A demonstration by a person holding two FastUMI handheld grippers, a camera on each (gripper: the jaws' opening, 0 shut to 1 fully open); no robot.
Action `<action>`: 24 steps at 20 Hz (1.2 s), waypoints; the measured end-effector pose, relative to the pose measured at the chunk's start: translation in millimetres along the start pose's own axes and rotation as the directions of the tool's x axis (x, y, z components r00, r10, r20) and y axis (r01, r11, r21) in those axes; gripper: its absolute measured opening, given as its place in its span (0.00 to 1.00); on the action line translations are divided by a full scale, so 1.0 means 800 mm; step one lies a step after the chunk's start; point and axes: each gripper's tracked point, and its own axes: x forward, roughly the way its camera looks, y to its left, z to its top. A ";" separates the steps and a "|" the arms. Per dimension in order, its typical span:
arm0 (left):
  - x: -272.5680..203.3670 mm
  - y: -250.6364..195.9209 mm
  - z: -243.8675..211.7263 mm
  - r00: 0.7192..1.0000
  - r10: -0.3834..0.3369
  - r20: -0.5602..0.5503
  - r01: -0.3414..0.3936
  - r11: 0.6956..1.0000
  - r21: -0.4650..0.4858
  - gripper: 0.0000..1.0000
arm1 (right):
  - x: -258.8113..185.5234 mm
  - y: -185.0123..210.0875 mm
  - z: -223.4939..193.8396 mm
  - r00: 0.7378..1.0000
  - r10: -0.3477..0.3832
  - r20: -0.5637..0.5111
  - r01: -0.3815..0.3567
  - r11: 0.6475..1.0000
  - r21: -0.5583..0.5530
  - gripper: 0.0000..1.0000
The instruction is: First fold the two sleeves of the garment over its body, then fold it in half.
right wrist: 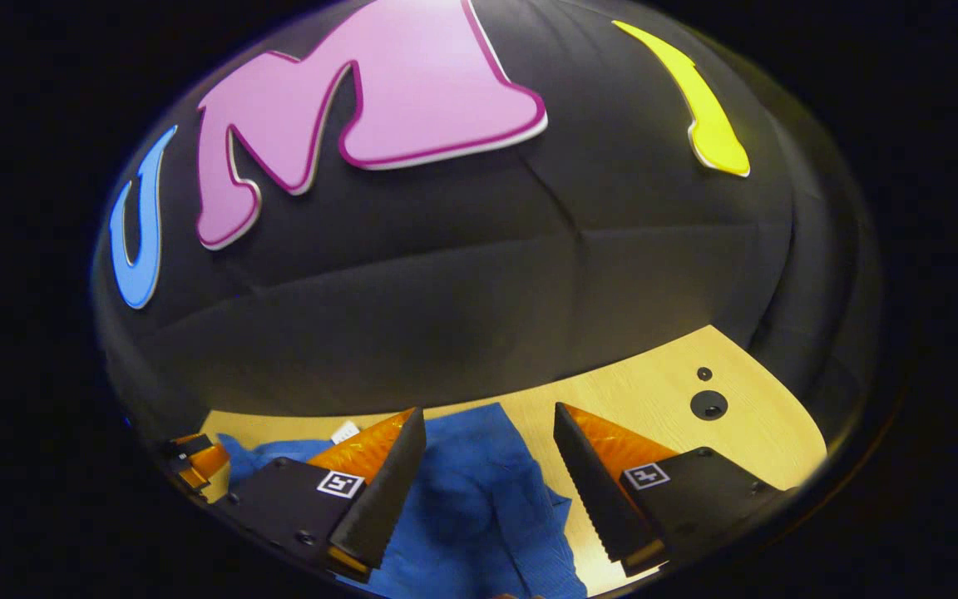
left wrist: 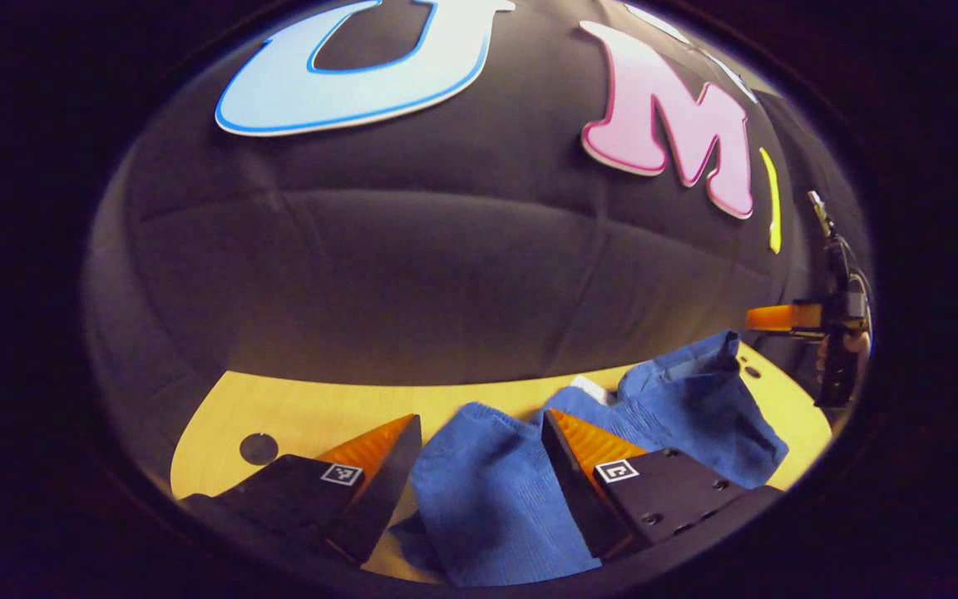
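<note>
A blue knitted garment lies crumpled on the wooden table. In the left gripper view my left gripper stands open above one sleeve end, with cloth showing between the spread fingers. Farther right the garment rises in a bunched fold, with a white tag near it. The right gripper, held by a hand, hovers at the far right above the table. In the right gripper view my right gripper is open over the blue garment, nothing pinched. The left gripper shows at the far left.
Black booth wall cloth hangs right behind the table's far edge. Round holes sit in the table: one at left in the left gripper view, a larger one and a small one in the right gripper view.
</note>
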 end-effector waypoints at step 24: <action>-0.627 -0.114 -0.083 0.888 -0.064 0.455 0.071 0.997 0.001 0.82 | -0.599 0.133 -0.071 0.938 0.060 0.342 -0.045 0.998 -0.050 0.97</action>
